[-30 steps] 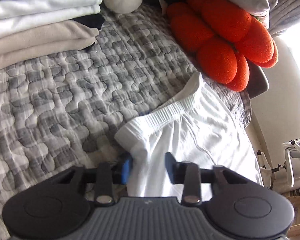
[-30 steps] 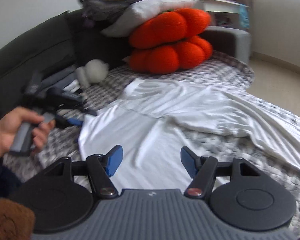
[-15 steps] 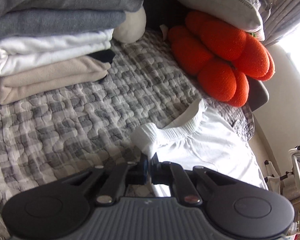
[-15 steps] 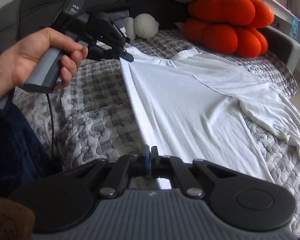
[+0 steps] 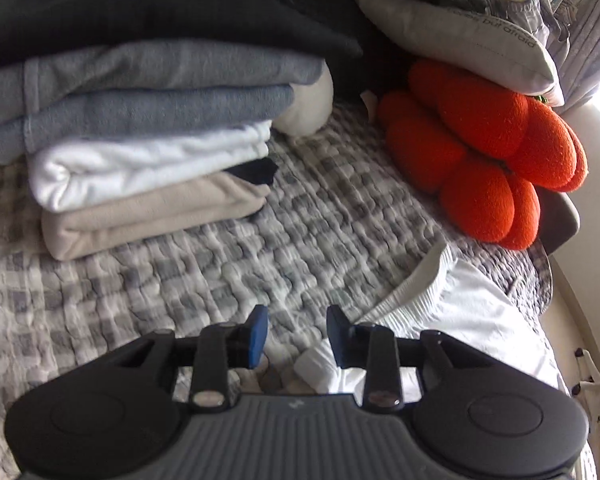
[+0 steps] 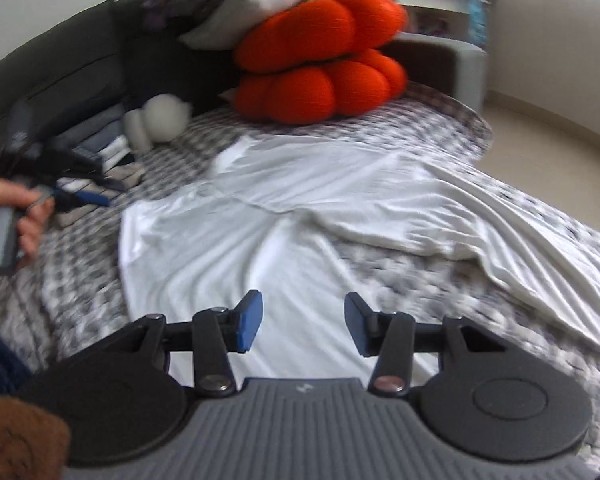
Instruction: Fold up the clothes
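A white long-sleeved shirt (image 6: 260, 240) lies spread on the grey checked quilt (image 6: 380, 132), one sleeve (image 6: 520, 240) rumpled to the right. Its ribbed hem (image 5: 416, 292) shows in the left wrist view, at the right. My left gripper (image 5: 297, 334) is open and empty above the quilt, just left of the shirt's corner (image 5: 316, 364). It also shows in the right wrist view (image 6: 84, 196), held by a hand at the left. My right gripper (image 6: 303, 322) is open and empty above the shirt's near part.
A stack of folded clothes (image 5: 140, 140) sits at the back left of the quilt. An orange plush cushion (image 5: 492, 160) and a grey pillow (image 5: 452, 36) lie at the back right. A white plush toy (image 6: 160, 120) sits by the stack.
Both grippers held the shirt's edge half a second ago. Both have opened and let go, and the shirt has dropped onto the quilt. The left gripper has moved off leftward.
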